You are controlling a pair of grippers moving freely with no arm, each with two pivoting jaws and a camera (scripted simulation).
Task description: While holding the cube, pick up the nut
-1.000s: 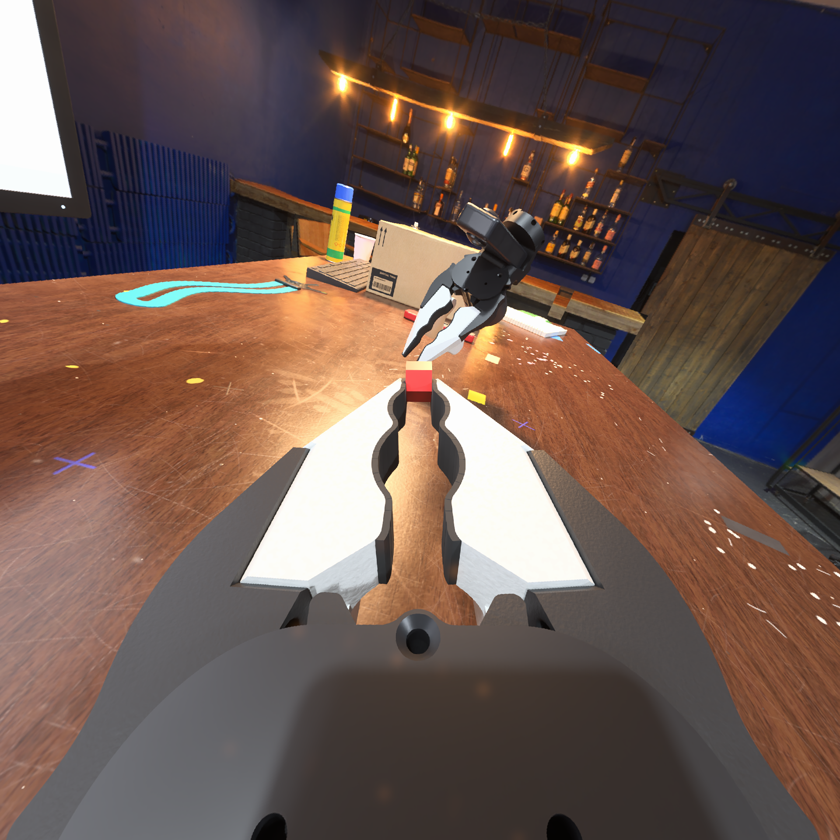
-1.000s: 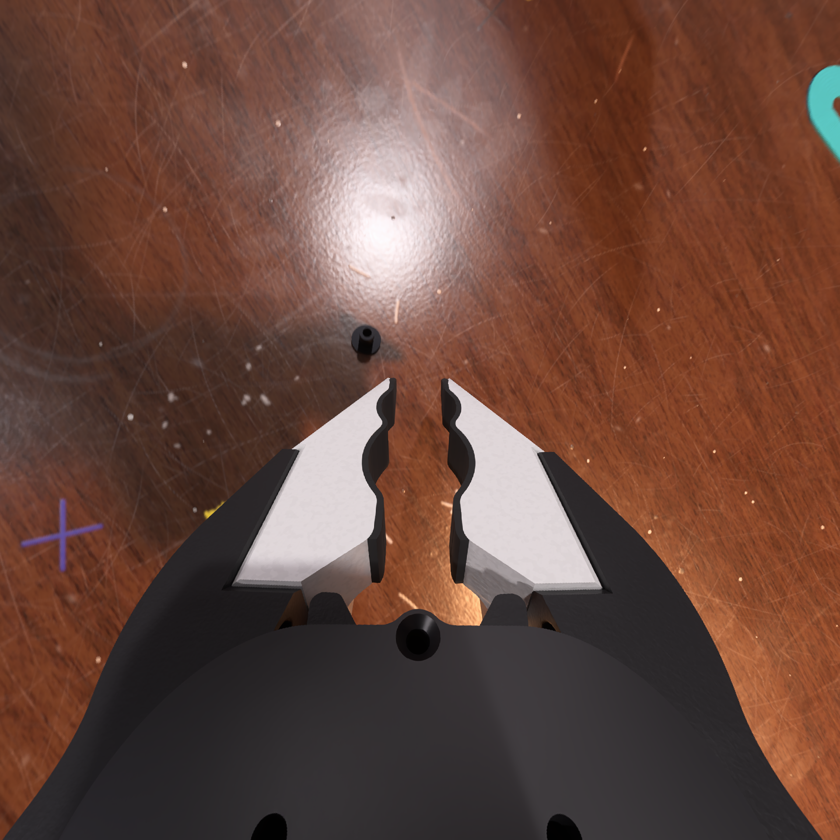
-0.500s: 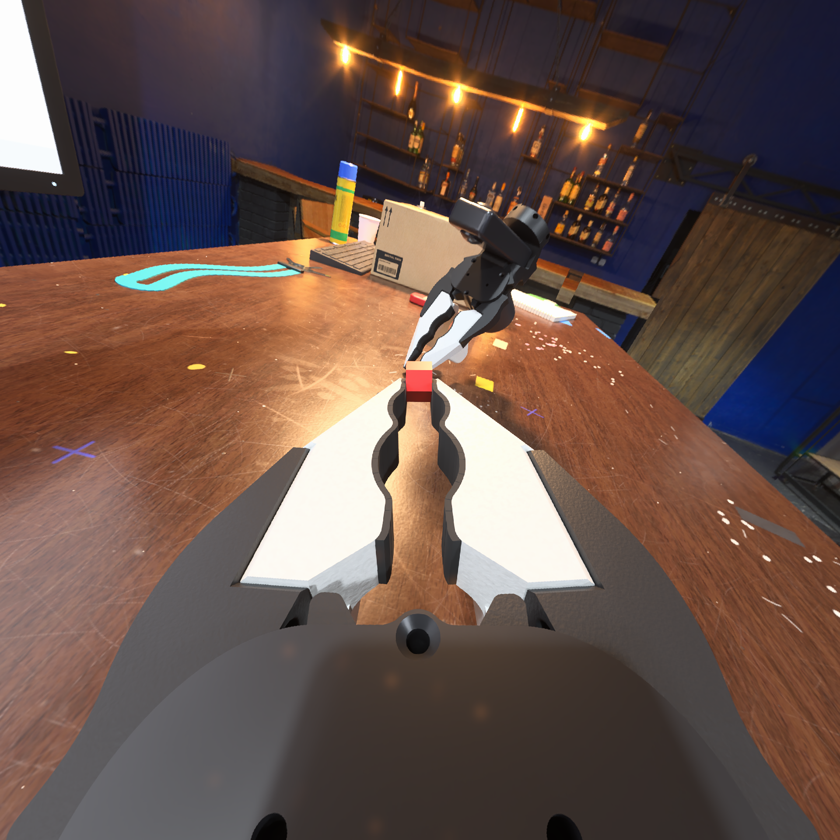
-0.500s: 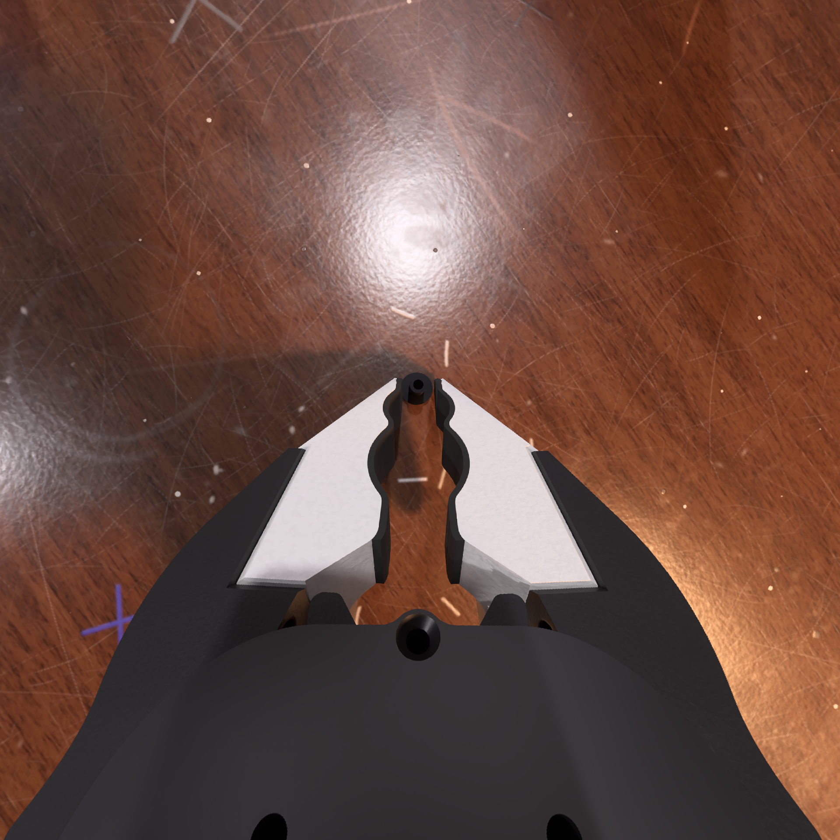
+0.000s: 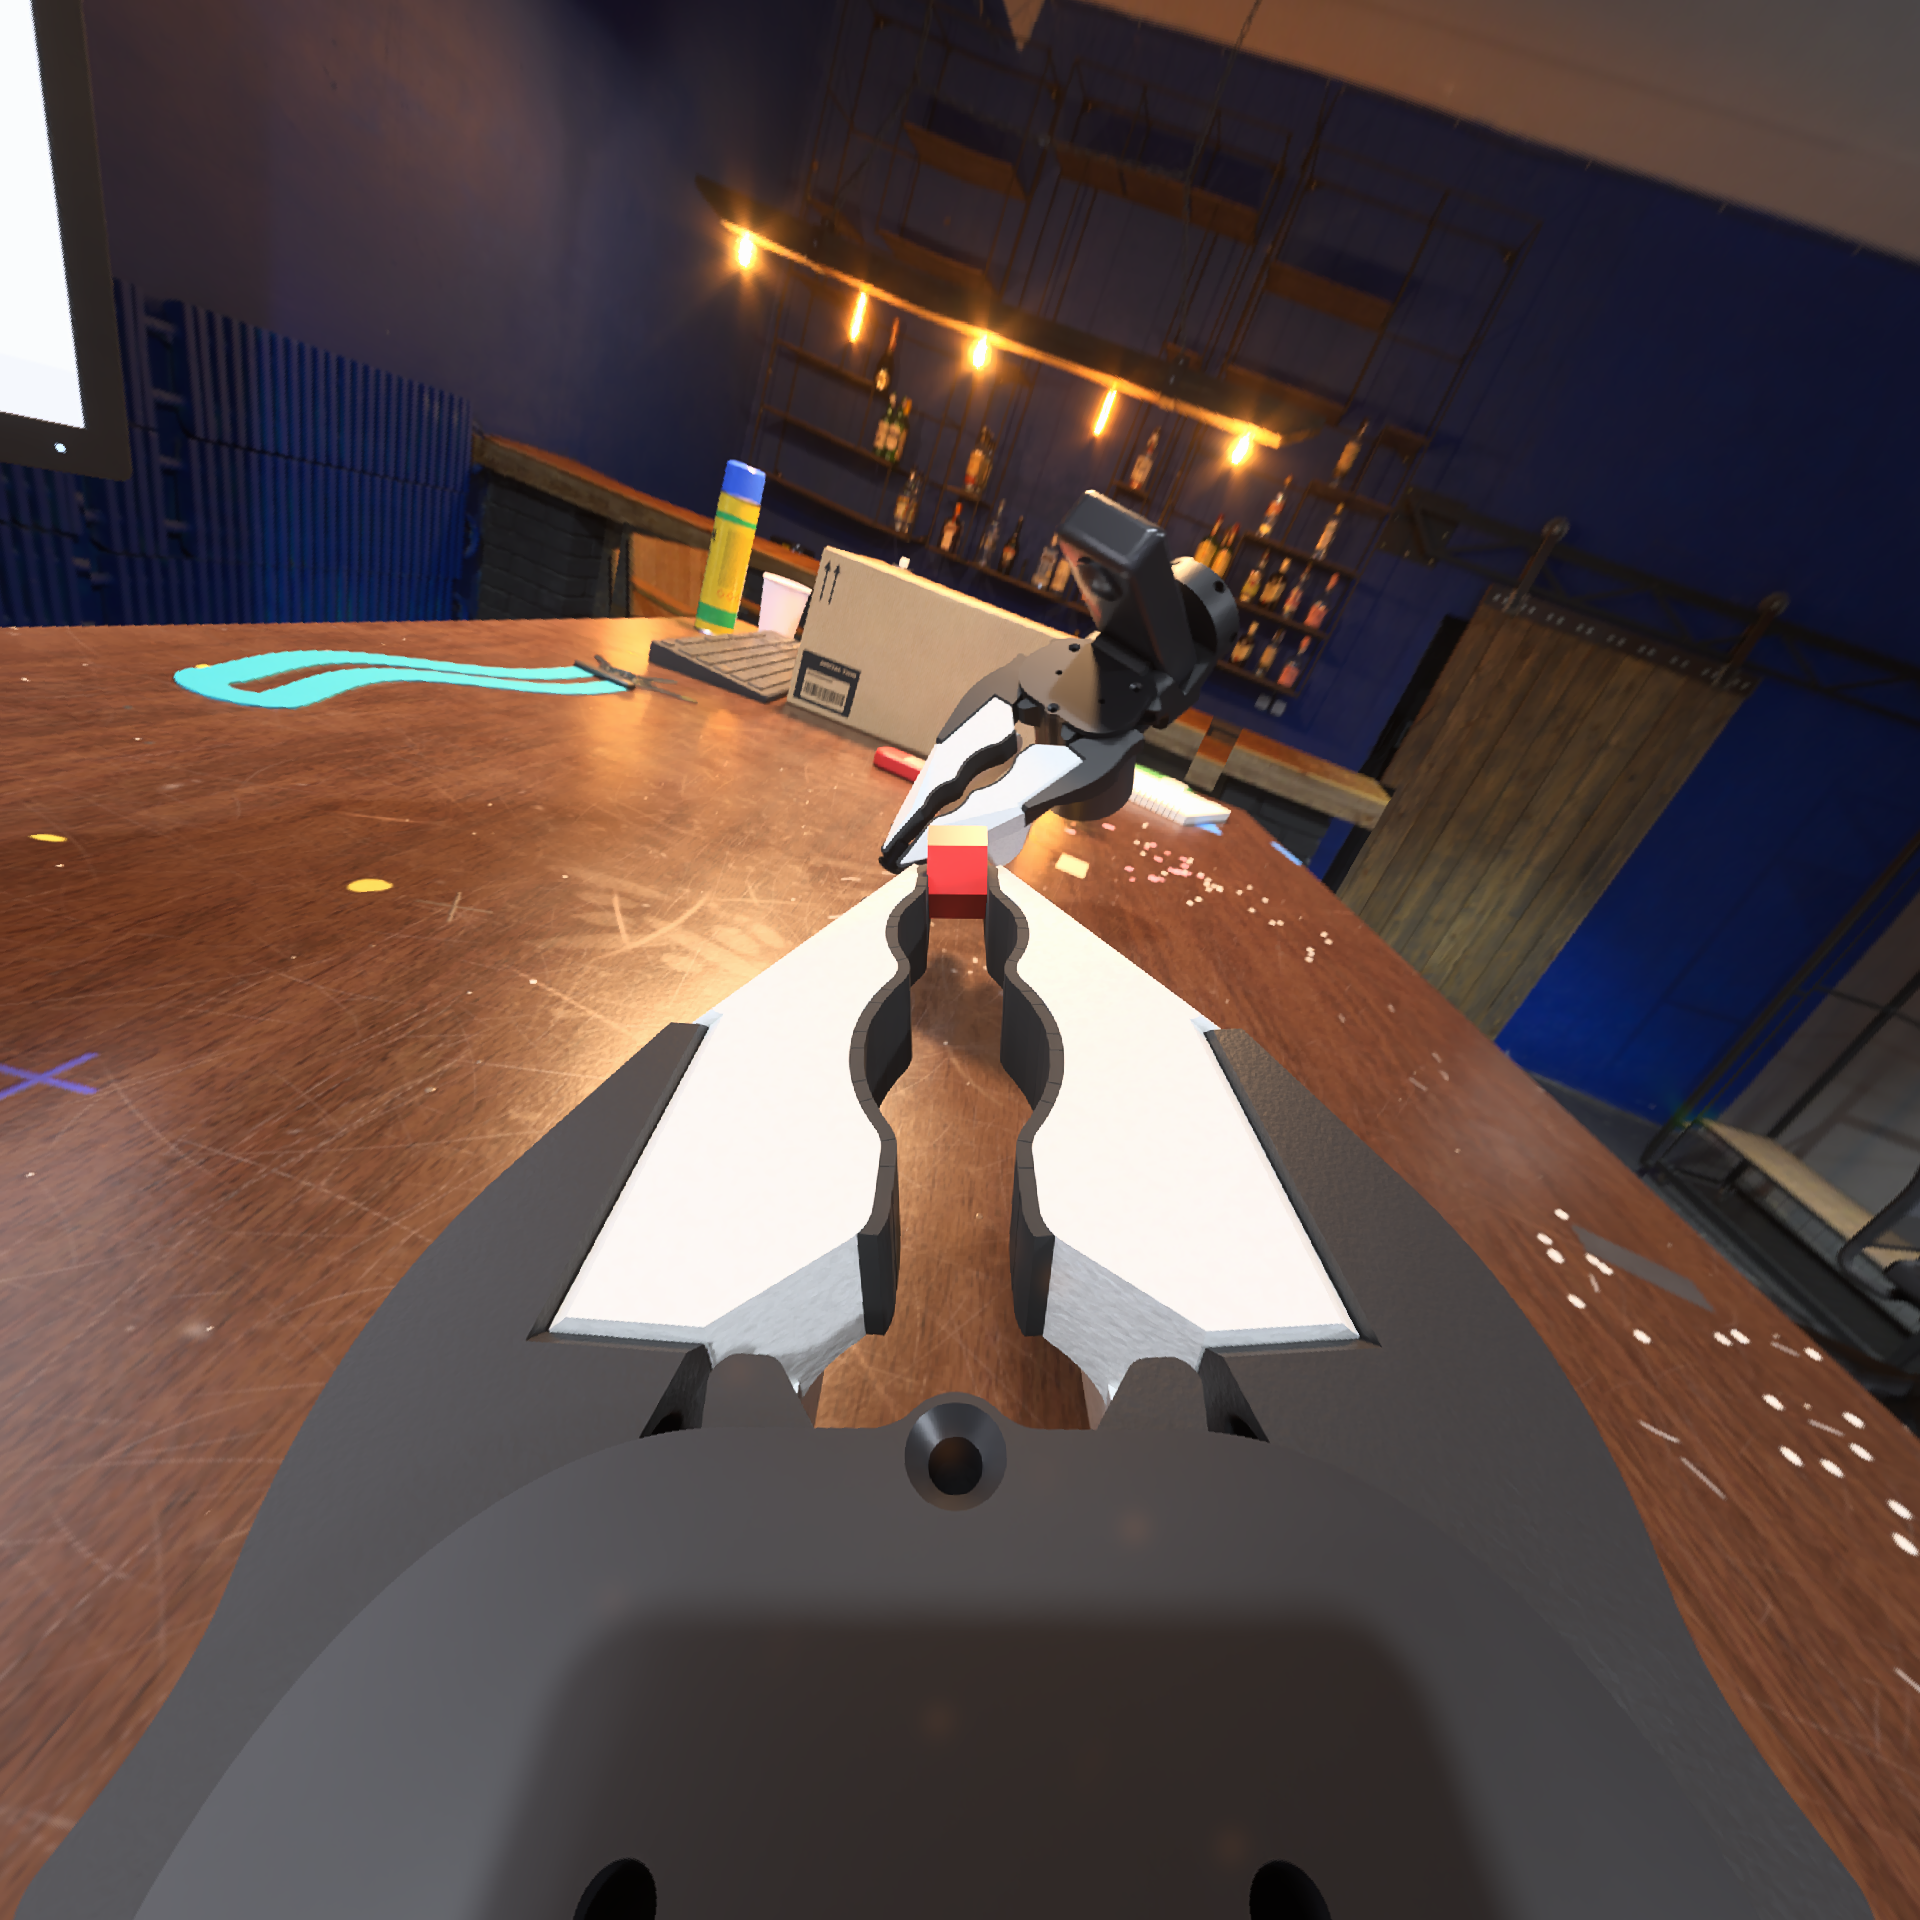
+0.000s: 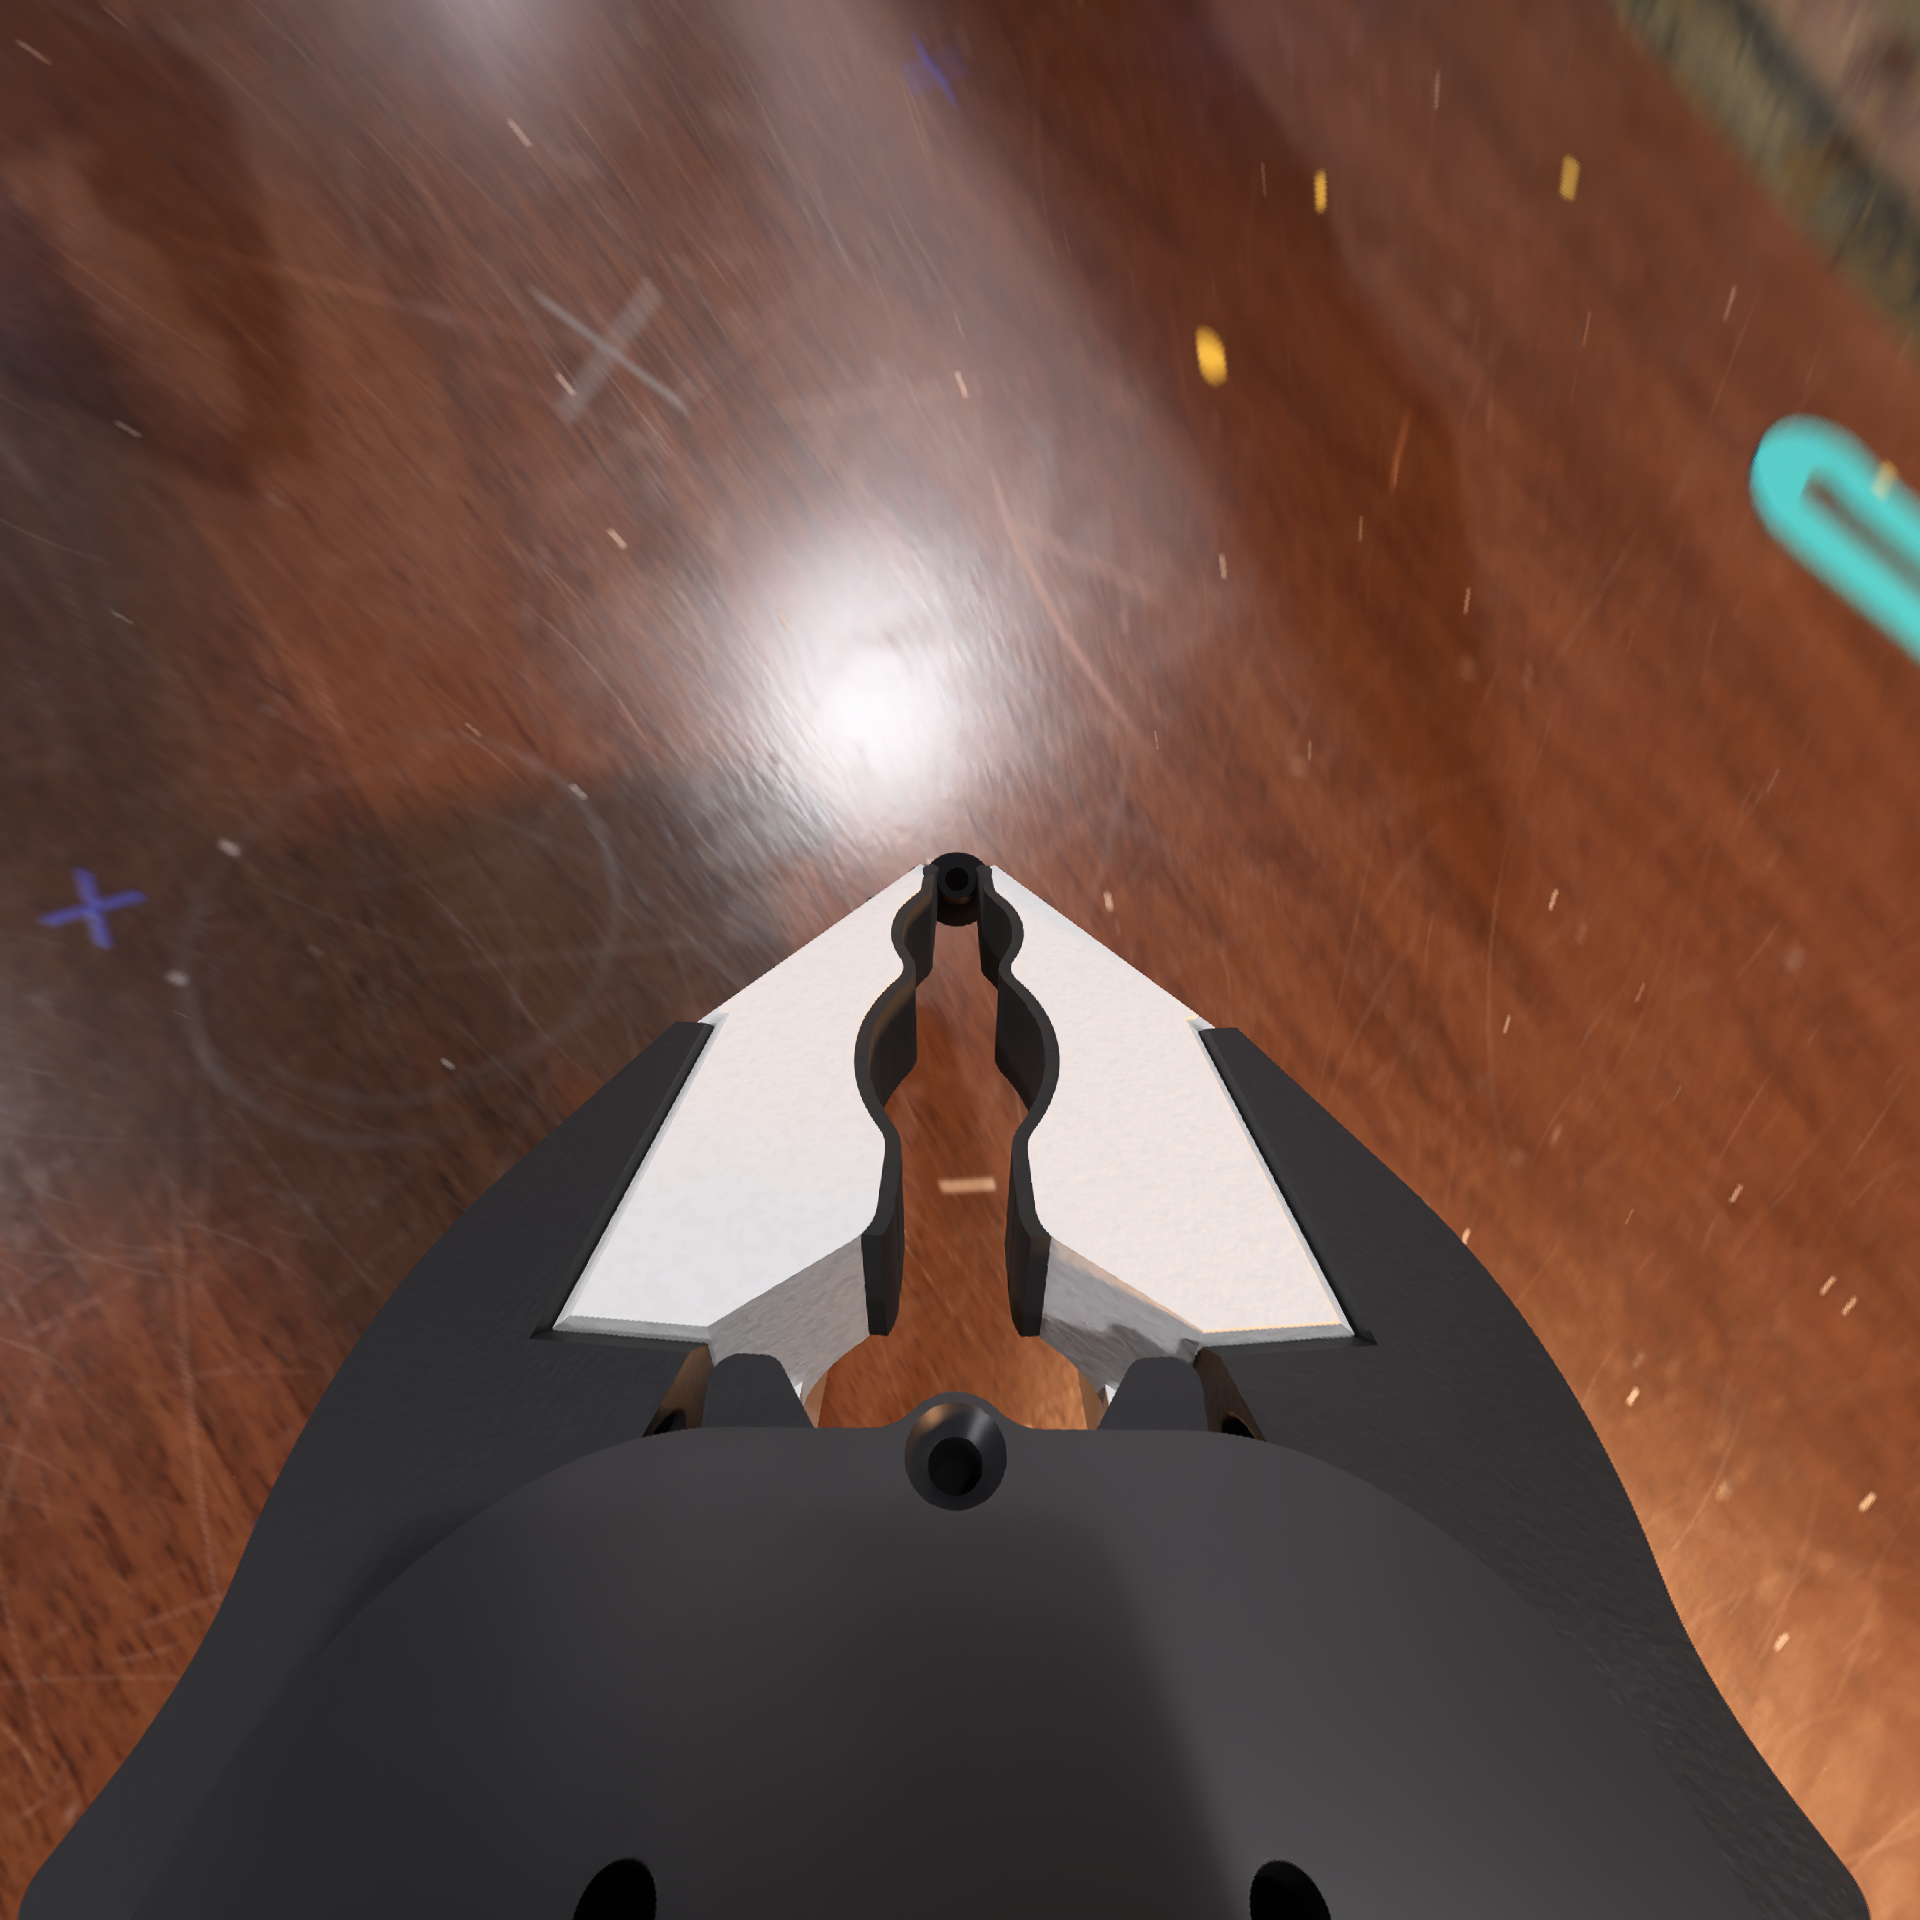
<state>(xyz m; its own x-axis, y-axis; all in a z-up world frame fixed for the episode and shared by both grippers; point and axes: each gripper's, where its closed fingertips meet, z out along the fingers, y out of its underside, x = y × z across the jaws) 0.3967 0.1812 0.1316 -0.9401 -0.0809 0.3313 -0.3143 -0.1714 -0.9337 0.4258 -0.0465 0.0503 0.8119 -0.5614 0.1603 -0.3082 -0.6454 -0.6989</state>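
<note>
My left gripper [image 5: 956,883] is shut on a small red cube [image 5: 956,871] at its fingertips and holds it above the wooden table [image 5: 416,987]. My right gripper [image 6: 956,883] is shut on a small black nut [image 6: 956,881] pinched between its fingertips, above the table [image 6: 1351,831]. In the left wrist view the right gripper [image 5: 914,847] shows just beyond the cube, tilted down to the left; the nut cannot be made out there.
At the table's far end stand a cardboard box [image 5: 914,655], a keyboard [image 5: 727,660], a yellow spray can [image 5: 730,545] and a white cup [image 5: 781,603]. A turquoise strip [image 5: 374,673] lies on the far left. The table's right edge [image 5: 1558,1101] drops to the floor.
My right gripper moved onto the nut, shut on it and has lifted it off the table. My left gripper kept its hold on the cube and tilted up slightly.
</note>
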